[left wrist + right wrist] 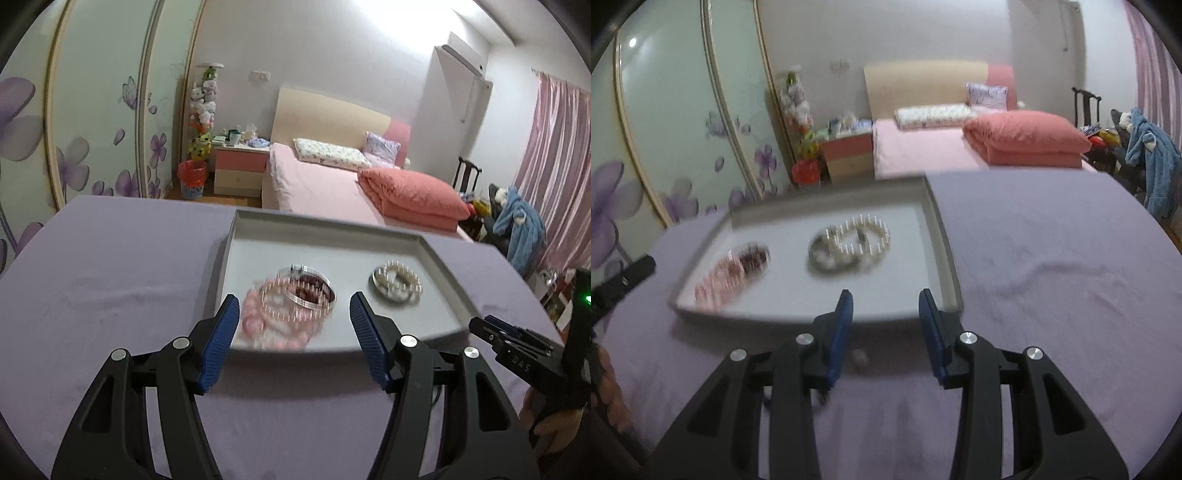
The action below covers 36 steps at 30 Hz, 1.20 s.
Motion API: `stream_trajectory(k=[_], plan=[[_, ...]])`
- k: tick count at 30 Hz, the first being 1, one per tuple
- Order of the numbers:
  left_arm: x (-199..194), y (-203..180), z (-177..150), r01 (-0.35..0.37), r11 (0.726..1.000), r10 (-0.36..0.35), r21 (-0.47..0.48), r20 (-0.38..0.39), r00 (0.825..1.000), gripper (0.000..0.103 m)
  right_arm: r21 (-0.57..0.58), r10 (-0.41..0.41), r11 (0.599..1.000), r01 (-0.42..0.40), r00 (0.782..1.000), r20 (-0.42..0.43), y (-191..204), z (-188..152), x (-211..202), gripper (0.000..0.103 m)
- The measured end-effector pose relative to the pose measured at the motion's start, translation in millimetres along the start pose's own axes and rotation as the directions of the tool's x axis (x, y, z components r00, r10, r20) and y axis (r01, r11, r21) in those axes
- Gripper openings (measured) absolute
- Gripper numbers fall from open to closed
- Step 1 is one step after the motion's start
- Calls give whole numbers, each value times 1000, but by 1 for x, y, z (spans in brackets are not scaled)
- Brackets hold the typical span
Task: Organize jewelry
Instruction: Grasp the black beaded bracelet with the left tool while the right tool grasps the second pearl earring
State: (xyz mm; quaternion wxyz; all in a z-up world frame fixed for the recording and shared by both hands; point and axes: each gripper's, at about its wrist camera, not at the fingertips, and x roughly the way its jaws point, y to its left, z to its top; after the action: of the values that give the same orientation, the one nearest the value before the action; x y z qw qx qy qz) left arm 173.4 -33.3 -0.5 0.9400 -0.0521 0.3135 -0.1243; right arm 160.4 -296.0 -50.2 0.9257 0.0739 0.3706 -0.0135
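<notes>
Left claw (pixel 291 321) gapes empty before pink bracelet (pixel 273 321).

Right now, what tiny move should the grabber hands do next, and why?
Probably ease the open right gripper down to the small pale bead on the purple cloth. It seems to be the only piece lying outside the grey tray, just beneath that gripper. The left gripper is open and empty too.

Right gripper (pixel 476 325) body bears pale embossed letters, roughly "BAS"; no other text legible
</notes>
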Motion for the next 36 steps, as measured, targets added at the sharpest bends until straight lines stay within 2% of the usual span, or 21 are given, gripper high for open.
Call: stream_trajectory(k=[3,6,11,16,24,26,29,36], plan=[[-2,1,-10,2,1000,-2,16,-34,999,63,-29,9,1000,-11,998,-57,1,-14,8,30],[-4,3,-20,6,1000,-4,25,-57,998,63,-45,22,999,-26,996,-89,6,-22,14,29],[-3,3,-29,5,1000,-2,29,-87,996,63,-68,29,997,-36,995,-99,18,-22,19,28],[-1,2,-37,13,999,-9,33,-102,995,63,-101,12,995,-25,992,-122,28,-20,27,20],[0,-10,-38,46,997,-38,61,-117,992,63,-110,-14,994,0,992,-128,28,-18,29,19],[1,-15,-39,58,996,-49,67,-126,991,63,-123,-32,992,17,991,-126,30,-18,29,14],[5,-27,-41,86,993,-74,79,-148,986,63,-111,-37,994,23,991,-128,26,-20,26,14],[29,-74,-50,150,972,-102,182,-248,963,44,-17,-61,998,59,990,-126,-8,-24,15,13]])
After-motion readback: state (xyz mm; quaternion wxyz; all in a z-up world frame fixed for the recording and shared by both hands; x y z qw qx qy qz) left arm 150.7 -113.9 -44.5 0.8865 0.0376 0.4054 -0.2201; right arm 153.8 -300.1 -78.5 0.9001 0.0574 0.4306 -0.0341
